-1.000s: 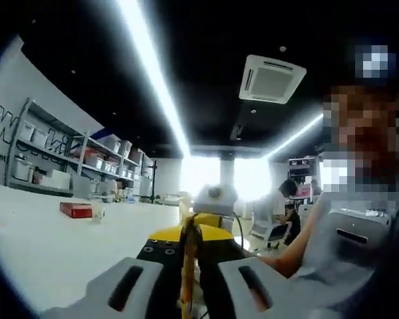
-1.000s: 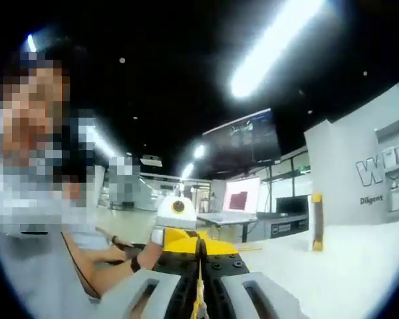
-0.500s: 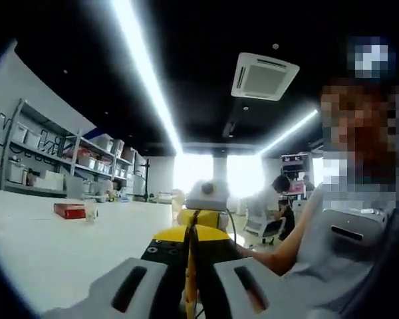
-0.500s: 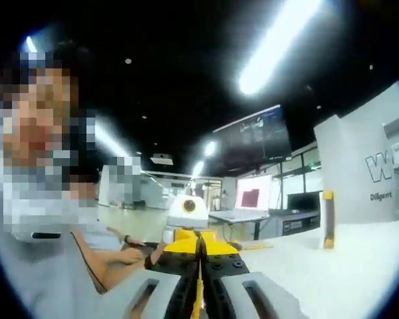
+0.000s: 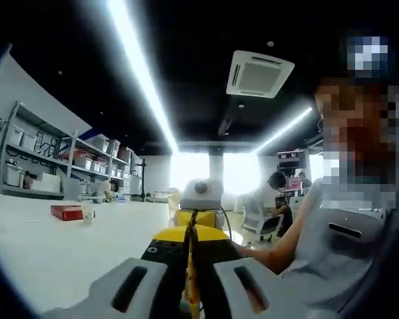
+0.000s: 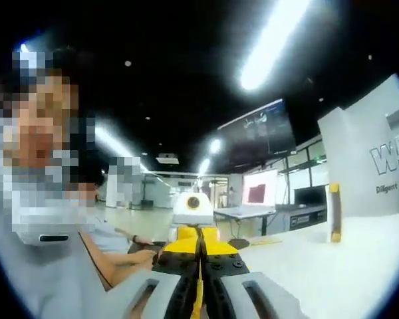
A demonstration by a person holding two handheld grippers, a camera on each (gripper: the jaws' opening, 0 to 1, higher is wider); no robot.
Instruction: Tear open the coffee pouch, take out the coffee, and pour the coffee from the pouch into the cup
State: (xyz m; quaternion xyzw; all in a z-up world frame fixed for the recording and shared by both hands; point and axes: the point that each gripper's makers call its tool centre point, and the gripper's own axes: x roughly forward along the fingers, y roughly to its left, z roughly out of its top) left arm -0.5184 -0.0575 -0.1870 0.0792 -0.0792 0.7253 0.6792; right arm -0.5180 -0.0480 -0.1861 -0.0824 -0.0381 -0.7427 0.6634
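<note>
Left gripper view: the coffee pouch (image 5: 190, 266) is kept pinched edge-on by both grippers' fingers; only slight camera drift since, tearing not evident.

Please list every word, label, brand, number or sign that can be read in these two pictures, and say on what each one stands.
"Diligent": small dark lettering on the white wall panel in the right gripper view.
"W": the start of a large outlined word on that panel, cut off at the picture's edge.
"W": a large letter on the white wall in the left gripper view; the rest hides behind the shelves.
Red box, wall screens: too blurred.
</note>
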